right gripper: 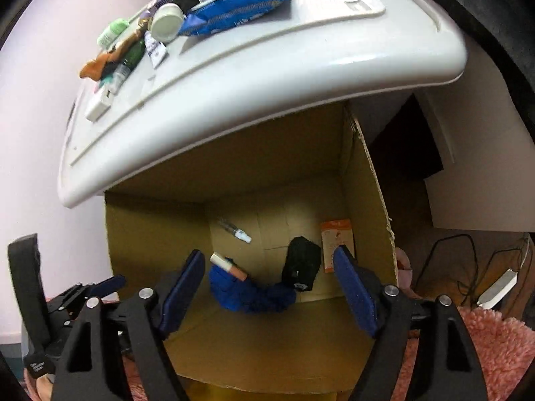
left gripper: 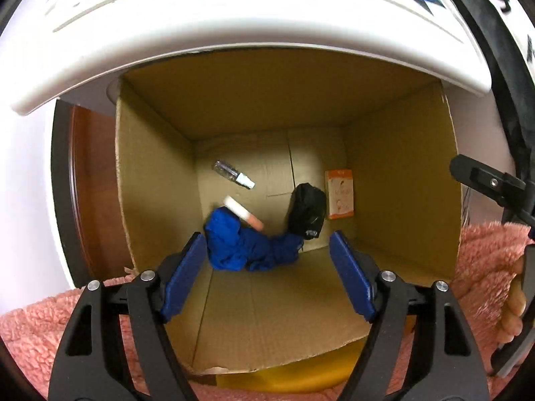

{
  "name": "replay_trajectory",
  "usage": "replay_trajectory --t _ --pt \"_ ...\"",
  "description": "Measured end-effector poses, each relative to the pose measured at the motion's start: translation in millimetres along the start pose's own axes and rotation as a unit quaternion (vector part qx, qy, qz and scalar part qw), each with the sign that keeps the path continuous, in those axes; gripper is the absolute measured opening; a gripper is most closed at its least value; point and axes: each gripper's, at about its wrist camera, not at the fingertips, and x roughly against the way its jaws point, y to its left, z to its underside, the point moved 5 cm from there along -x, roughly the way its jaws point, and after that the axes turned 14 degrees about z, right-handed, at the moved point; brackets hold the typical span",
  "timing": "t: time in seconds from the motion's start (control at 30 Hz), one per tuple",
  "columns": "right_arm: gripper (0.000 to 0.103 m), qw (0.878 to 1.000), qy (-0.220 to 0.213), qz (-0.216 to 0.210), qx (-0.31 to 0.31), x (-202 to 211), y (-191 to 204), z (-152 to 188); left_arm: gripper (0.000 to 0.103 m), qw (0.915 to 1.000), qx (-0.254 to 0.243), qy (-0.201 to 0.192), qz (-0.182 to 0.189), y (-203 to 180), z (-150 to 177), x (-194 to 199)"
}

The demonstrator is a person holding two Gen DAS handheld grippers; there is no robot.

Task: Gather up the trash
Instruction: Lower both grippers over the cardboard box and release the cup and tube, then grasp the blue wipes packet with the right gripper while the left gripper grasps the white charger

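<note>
Both grippers hang over an open cardboard box on a pink rug. On its floor lie a crumpled blue cloth, a black bag, a clear small bottle, a white and pink tube and an orange and white packet. My left gripper is open with nothing between its blue pads. My right gripper is open too, also empty. The left gripper's side shows at the lower left of the right wrist view.
A white table top overhangs the box's far side. On it lie a blue snack bag, a white-capped jar, tubes and wrappers. Cables trail on the floor at right. A pink shaggy rug surrounds the box.
</note>
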Motion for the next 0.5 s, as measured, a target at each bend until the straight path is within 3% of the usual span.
replay_trajectory --t 0.2,0.33,0.4,0.5 --pt "0.078 0.998 -0.059 0.004 0.024 39.5 10.4 -36.4 0.074 0.9996 0.005 -0.027 0.006 3.0 -7.4 8.7" --pt "0.088 0.991 -0.121 -0.001 0.049 62.3 24.4 -80.1 0.074 0.9993 0.006 -0.035 0.014 1.4 -4.6 13.3" --pt "0.096 0.980 -0.171 0.015 0.104 69.1 39.8 -110.7 0.074 0.9991 0.006 -0.037 0.019 1.5 -5.0 15.6" --pt "0.097 0.959 -0.199 0.065 0.190 62.1 58.1 -142.0 0.074 0.9988 0.011 -0.037 0.028 1.2 -5.5 17.4"
